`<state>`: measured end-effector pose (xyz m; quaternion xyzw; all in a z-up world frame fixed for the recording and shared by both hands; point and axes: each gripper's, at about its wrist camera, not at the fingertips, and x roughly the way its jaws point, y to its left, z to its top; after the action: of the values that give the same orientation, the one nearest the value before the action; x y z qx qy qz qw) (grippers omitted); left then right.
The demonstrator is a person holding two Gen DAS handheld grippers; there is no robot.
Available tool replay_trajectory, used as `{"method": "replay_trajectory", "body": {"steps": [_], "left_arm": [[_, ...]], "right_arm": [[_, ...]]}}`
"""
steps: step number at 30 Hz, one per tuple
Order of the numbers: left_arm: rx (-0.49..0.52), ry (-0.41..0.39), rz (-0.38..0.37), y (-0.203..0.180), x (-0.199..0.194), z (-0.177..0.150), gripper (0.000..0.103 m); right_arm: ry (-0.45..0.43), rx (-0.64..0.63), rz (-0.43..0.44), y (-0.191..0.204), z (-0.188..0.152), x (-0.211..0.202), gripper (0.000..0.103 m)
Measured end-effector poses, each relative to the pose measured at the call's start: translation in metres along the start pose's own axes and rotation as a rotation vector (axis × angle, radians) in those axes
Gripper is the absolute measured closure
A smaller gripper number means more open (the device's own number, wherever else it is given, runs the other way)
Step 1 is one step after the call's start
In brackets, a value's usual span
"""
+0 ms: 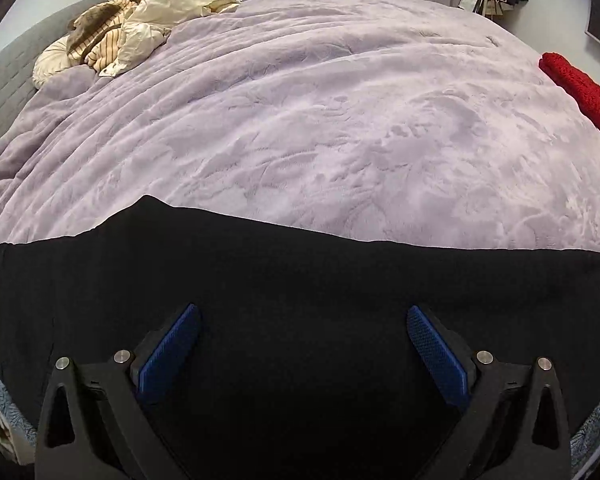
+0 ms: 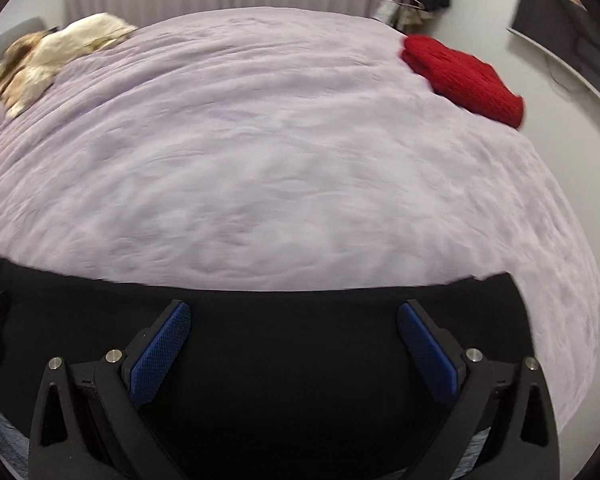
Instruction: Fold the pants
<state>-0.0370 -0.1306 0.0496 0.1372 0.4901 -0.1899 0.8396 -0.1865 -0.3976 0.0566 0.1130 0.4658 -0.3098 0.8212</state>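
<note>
Black pants (image 1: 300,280) lie flat across the near edge of a lilac-covered bed, filling the bottom of both views (image 2: 292,320). My left gripper (image 1: 303,312) hovers over the dark cloth, open, its blue pads (image 1: 168,352) spread wide with nothing between them. My right gripper (image 2: 294,312) is likewise open above the pants, its blue pads (image 2: 428,352) far apart. The right end of the pants (image 2: 500,296) shows in the right wrist view, which is blurred. A peak of cloth (image 1: 148,204) rises along the pants' far edge in the left wrist view.
The lilac plush blanket (image 1: 320,120) stretches ahead. A folded red knit (image 2: 464,76) sits at the far right edge of the bed. A heap of cream and striped clothes (image 1: 140,32) lies far left by a grey headboard (image 1: 4,88). Curtains hang behind.
</note>
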Motion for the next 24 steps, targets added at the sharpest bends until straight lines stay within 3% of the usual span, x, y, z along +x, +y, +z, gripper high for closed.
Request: {"method": "replay_trajectory", "body": {"steps": [4,7,9,11,13,16,18,20,22,24], "left_arm": [[-0.001,0.028,0.009,-0.003,-0.002,0.006,0.0],[-0.032,0.041,-0.032,-0.004,-0.025,0.006,0.0],[0.011,-0.015,-0.107,-0.019,-0.056,-0.001,0.0],[0.137,-0.05,-0.118,-0.046,-0.079,-0.016,0.0],[0.215,-0.045,-0.108,-0.061,-0.083,-0.028,0.0],[0.232,0.004,-0.027,-0.062,-0.064,-0.039,0.0],[0.175,0.051,-0.021,-0.046,-0.048,-0.041,0.0],[0.107,0.067,-0.06,-0.024,-0.045,-0.041,0.0],[0.099,0.051,0.0,-0.009,-0.047,-0.042,0.0],[0.08,0.046,0.059,0.009,-0.046,-0.043,0.0]], "right_arm": [[0.015,0.118,-0.114,-0.065,-0.002,0.005,0.0],[0.01,0.205,-0.057,-0.081,-0.003,-0.01,0.0],[-0.069,0.126,-0.047,-0.057,-0.007,-0.037,0.0],[-0.126,0.015,-0.033,-0.024,-0.015,-0.059,0.0],[-0.13,-0.134,0.061,0.015,-0.024,-0.071,0.0],[-0.096,-0.29,0.119,0.06,-0.044,-0.069,0.0],[-0.08,-0.356,0.085,0.076,-0.055,-0.058,0.0],[-0.06,-0.344,0.112,0.07,-0.058,-0.048,0.0],[-0.028,-0.265,0.147,0.051,-0.054,-0.043,0.0],[-0.018,-0.199,0.105,0.025,-0.049,-0.037,0.0]]}}
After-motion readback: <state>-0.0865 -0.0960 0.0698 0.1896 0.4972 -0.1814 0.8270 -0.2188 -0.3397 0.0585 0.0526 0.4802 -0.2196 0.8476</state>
